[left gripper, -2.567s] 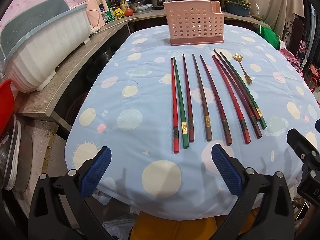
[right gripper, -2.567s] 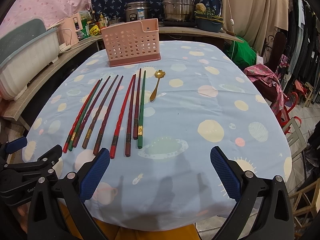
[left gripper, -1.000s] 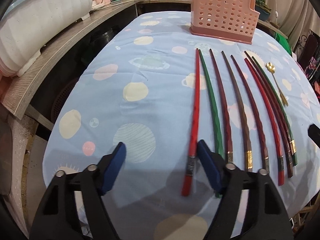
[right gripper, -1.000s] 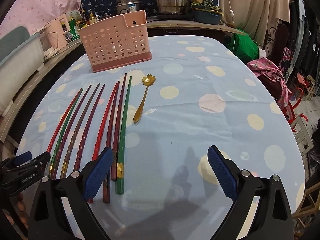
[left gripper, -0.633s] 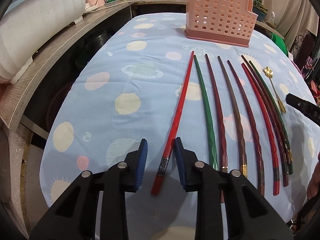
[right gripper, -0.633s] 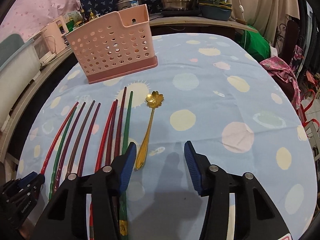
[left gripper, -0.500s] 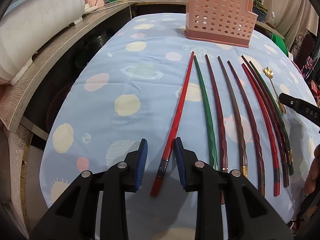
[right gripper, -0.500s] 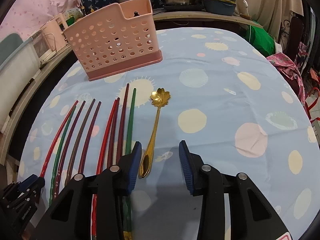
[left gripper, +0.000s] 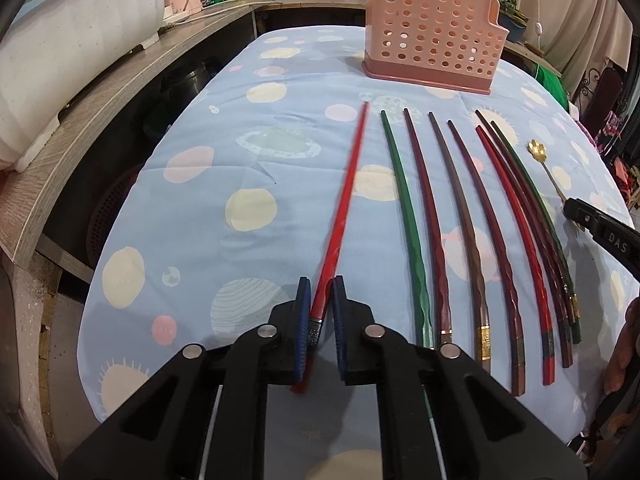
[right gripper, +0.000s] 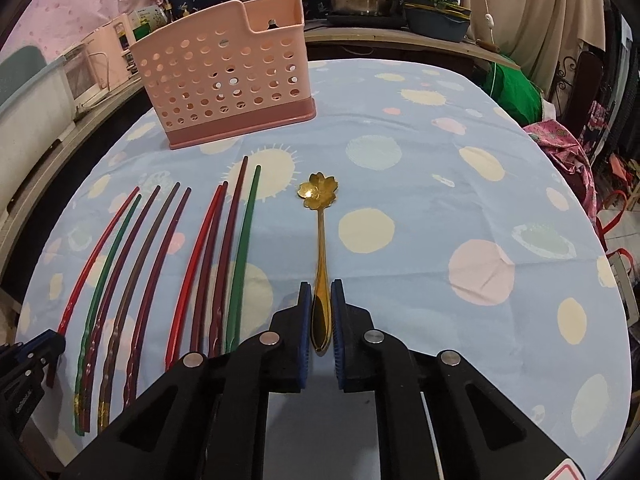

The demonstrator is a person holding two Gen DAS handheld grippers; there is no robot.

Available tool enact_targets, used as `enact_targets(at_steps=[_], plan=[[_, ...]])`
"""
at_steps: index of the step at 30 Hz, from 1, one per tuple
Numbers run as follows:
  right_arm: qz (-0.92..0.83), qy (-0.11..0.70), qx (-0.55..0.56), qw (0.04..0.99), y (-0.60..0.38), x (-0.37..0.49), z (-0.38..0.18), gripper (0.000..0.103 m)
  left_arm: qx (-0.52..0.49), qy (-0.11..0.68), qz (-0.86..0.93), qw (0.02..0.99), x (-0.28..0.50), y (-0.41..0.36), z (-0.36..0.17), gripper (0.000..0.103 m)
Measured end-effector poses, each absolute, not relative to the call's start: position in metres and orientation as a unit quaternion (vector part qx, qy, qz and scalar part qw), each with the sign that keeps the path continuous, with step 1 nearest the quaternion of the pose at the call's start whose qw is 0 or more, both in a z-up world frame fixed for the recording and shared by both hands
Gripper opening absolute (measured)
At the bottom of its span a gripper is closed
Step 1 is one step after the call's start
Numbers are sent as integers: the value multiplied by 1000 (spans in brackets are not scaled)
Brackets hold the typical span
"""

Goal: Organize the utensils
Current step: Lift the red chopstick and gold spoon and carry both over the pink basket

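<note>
Now red chopstick (left gripper: 344, 208) clamped in left claw (left gripper: 320, 332), gold spoon (right gripper: 320, 240) in right claw (right gripper: 321, 320)

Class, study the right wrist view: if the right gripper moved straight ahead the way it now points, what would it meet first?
The right gripper is shut on the gold spoon, whose handle runs straight ahead. Past the spoon's flower bowl there is only tablecloth up to the table's far edge. The pink utensil holder stands left of that line, though fisheye depth is uncertain.
</note>
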State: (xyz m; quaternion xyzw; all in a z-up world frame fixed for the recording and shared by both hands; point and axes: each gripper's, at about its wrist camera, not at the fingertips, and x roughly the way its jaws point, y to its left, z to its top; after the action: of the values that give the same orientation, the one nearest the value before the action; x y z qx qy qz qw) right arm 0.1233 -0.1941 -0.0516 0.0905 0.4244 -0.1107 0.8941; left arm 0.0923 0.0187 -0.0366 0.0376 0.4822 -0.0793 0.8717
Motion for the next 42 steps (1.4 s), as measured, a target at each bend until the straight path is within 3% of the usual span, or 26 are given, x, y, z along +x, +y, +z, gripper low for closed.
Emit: enact_targets(at_steps=[4, 6, 21, 42], plan=[[-113, 413, 105, 898, -199, 108, -38, 9, 30, 475, -80, 876, 87, 25, -28, 7], [-115, 405, 112, 900, -202, 100, -30, 2, 26, 471, -81, 878, 84, 28, -23, 7], [-110, 350, 118, 923, -208, 70, 30, 1, 14, 419, -97, 902, 76, 32, 41, 7], [-43, 321, 141, 936, -244, 211, 122, 1, -8, 264, -115, 958, 191, 0, 218, 7]])
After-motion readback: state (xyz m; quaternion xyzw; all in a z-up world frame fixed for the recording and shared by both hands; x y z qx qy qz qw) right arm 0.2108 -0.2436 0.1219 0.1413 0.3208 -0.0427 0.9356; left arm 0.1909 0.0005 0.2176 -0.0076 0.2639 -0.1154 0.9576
